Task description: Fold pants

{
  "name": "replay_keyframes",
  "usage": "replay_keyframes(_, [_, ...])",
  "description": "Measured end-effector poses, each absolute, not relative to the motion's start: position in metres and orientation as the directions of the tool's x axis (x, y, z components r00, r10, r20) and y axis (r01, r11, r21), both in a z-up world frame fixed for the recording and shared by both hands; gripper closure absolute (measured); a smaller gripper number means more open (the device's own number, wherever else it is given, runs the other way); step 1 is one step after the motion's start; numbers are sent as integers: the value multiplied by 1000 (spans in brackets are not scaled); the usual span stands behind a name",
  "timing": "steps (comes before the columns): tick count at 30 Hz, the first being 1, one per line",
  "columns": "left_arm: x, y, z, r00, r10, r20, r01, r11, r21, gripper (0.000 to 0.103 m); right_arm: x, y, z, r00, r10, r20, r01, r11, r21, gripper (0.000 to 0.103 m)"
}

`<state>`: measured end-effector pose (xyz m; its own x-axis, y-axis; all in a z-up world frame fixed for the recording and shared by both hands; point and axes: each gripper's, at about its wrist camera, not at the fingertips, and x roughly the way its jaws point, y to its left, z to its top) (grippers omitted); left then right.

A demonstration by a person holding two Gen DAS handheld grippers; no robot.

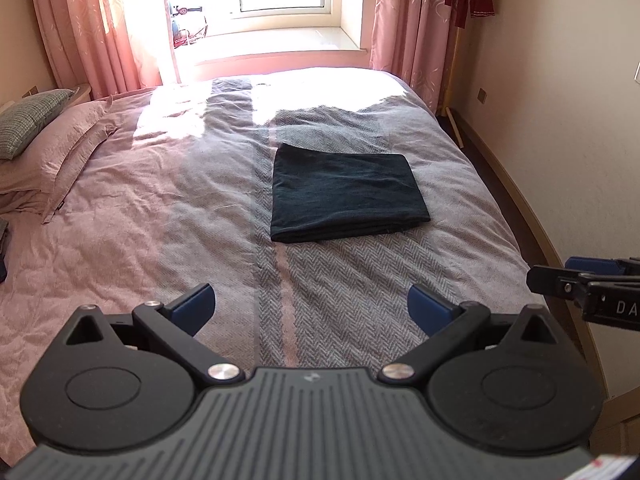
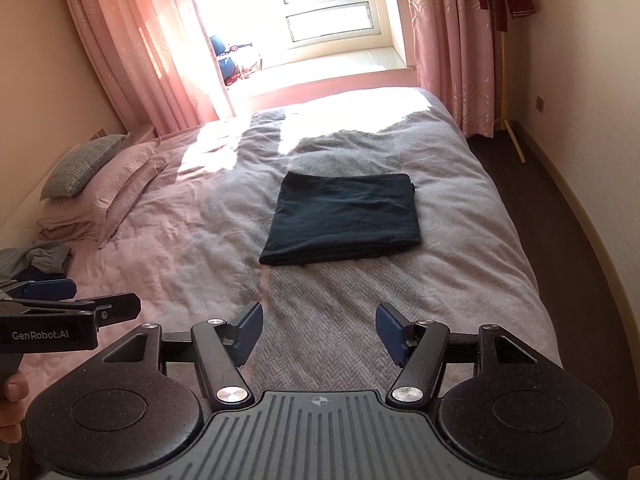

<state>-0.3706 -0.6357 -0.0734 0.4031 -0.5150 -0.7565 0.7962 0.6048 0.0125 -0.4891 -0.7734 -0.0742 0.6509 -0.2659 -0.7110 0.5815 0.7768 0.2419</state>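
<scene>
I see the dark pants (image 2: 340,220) folded into a neat rectangle on the bed (image 2: 460,280), well ahead of my right gripper (image 2: 318,334), whose blue pads (image 2: 250,330) stand wide apart, empty. My left gripper (image 2: 72,308) sits at left

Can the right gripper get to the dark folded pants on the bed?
Probably yes. The right gripper is open and points at the pants, with only bare bedspread between them. Nothing lies on the pants.
</scene>
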Motion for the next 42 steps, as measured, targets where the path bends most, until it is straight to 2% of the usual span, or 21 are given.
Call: replay_keyframes(42, [-368, -663, -79, 381, -527, -760, 821, 571, 16, 2, -477, -784, -78, 658, -246, -712, 565, 786, 251, 43])
